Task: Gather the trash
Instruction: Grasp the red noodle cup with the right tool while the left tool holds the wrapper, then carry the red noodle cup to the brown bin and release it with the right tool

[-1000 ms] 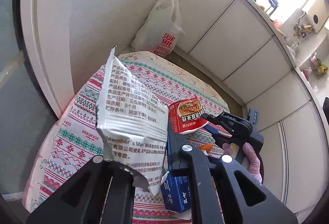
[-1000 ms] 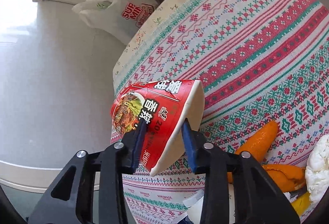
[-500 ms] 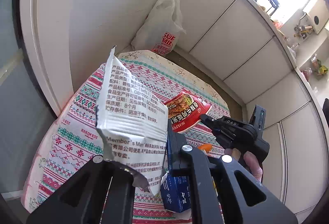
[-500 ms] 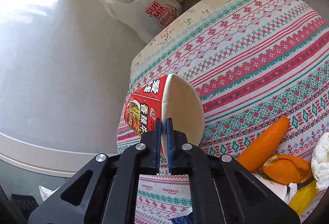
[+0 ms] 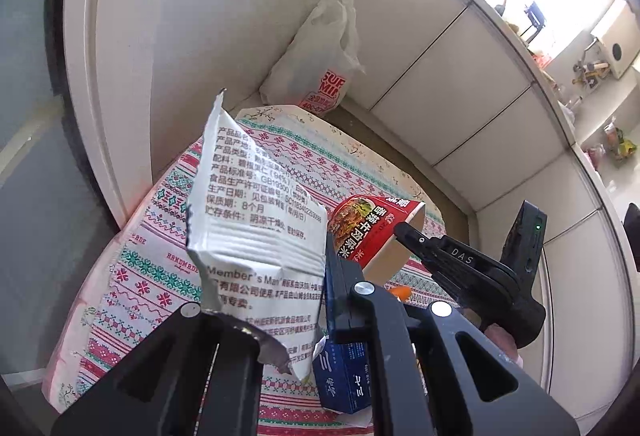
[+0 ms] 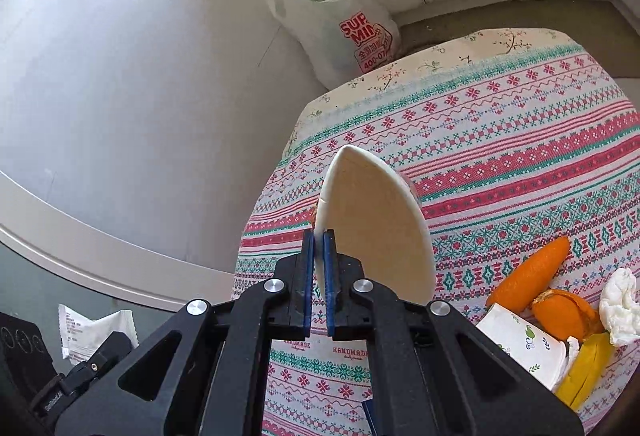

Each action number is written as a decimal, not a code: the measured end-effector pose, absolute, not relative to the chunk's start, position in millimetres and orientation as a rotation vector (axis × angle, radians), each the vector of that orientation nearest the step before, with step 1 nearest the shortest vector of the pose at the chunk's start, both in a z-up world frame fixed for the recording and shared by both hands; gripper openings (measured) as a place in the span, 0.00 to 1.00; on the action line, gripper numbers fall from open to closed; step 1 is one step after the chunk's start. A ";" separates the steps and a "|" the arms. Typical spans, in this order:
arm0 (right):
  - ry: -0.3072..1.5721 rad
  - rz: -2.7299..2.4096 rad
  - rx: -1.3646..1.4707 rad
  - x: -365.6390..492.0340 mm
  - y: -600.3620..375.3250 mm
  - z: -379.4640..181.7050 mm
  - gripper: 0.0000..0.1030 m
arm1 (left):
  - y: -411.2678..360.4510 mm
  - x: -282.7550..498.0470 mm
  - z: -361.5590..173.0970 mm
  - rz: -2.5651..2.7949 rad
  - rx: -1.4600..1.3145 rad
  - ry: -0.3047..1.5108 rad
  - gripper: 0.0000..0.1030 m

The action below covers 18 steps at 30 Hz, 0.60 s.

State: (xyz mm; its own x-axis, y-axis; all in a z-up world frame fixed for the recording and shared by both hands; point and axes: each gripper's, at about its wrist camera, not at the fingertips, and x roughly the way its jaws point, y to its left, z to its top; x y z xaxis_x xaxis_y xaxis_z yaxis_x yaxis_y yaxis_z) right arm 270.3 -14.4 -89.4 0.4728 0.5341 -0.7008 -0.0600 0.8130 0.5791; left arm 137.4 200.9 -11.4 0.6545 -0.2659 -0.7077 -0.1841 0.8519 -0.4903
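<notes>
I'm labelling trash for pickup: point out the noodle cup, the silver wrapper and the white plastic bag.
noodle cup [image 5: 362,228], left wrist view, red printed side.
silver wrapper [image 5: 256,220], left wrist view, printed back panel.
white plastic bag [image 6: 340,31], right wrist view, front near red lettering.

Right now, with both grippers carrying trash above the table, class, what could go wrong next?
The right gripper pinches only the noodle cup's thin rim, so the cup could twist free. The left gripper holds the torn wrapper by its lower edge; it blocks that camera's view of the plastic bag.
</notes>
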 end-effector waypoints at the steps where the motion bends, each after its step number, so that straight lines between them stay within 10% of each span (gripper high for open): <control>1: 1.017 0.383 0.515 269.8 -13.7 -86.5 0.03 | 201.5 137.0 -11.5 -0.049 -0.569 0.868 0.07; 18: 0.839 0.281 0.477 227.3 -90.7 12.7 0.04 | 198.0 134.7 -11.5 -0.057 -0.583 0.855 0.07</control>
